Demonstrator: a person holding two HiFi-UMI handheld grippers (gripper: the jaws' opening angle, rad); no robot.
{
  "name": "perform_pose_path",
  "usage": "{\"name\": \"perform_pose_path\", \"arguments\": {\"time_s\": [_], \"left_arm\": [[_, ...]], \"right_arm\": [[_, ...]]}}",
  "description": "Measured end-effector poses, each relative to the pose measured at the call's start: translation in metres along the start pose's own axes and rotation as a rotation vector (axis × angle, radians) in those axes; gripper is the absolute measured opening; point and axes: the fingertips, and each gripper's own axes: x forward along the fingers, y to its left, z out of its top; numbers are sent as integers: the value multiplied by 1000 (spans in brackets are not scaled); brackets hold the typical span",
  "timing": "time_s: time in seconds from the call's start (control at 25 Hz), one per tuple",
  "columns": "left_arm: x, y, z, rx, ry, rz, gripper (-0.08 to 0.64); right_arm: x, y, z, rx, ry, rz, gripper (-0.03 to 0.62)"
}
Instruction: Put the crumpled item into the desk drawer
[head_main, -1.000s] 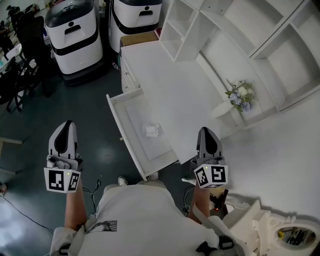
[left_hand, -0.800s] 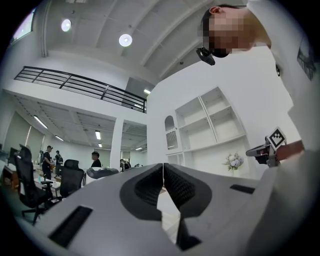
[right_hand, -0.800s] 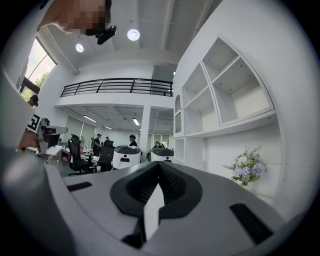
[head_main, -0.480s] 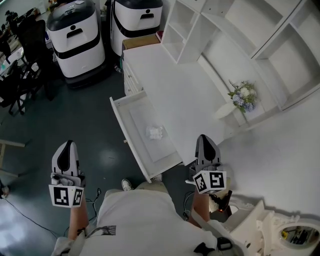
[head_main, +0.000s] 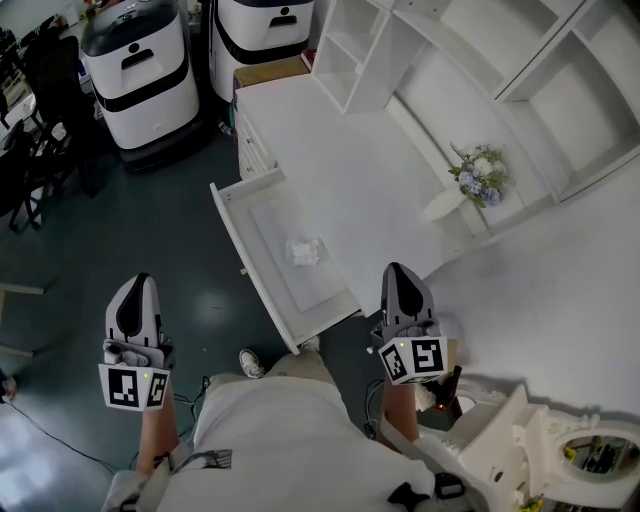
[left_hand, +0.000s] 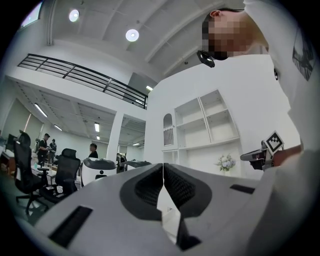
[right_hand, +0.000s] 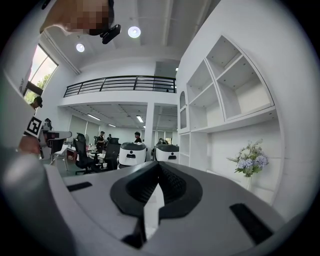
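Note:
The white desk drawer (head_main: 238, 232) stands pulled out from the desk (head_main: 340, 170), and a crumpled white item (head_main: 303, 251) lies inside it, near its middle. My left gripper (head_main: 134, 284) hangs over the dark floor left of the drawer, well apart from it, jaws shut with nothing between them (left_hand: 163, 172). Just off the drawer's near right corner, by the desk edge, my right gripper (head_main: 397, 271) is also shut and empty (right_hand: 159, 169). Neither gripper touches the drawer or the crumpled item.
White shelving (head_main: 430, 60) rises behind the desk, with a vase of flowers (head_main: 478, 180) on it. Two white-and-black machines (head_main: 130, 70) (head_main: 255, 35) and a cardboard box (head_main: 266, 71) stand beyond the desk. Office chairs (head_main: 45, 120) are at far left, white equipment (head_main: 530, 450) at lower right.
The left gripper has come down and back toward my body; the right one has shifted slightly. The drawer stays open with the crumpled item in it. Both grippers stay shut.

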Motion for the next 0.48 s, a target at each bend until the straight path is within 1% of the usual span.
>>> {"name": "perform_pose_path", "arguments": {"time_s": [0.32,0.48], "left_arm": [[13,-12,0,1,-13,-42,17],[17,-15,-1,-7,-15,-53,17]], "right_arm": [[-14,-8,0,2,-3,-34,9],[-14,-9,-2,7,-6,-35,9]]}}
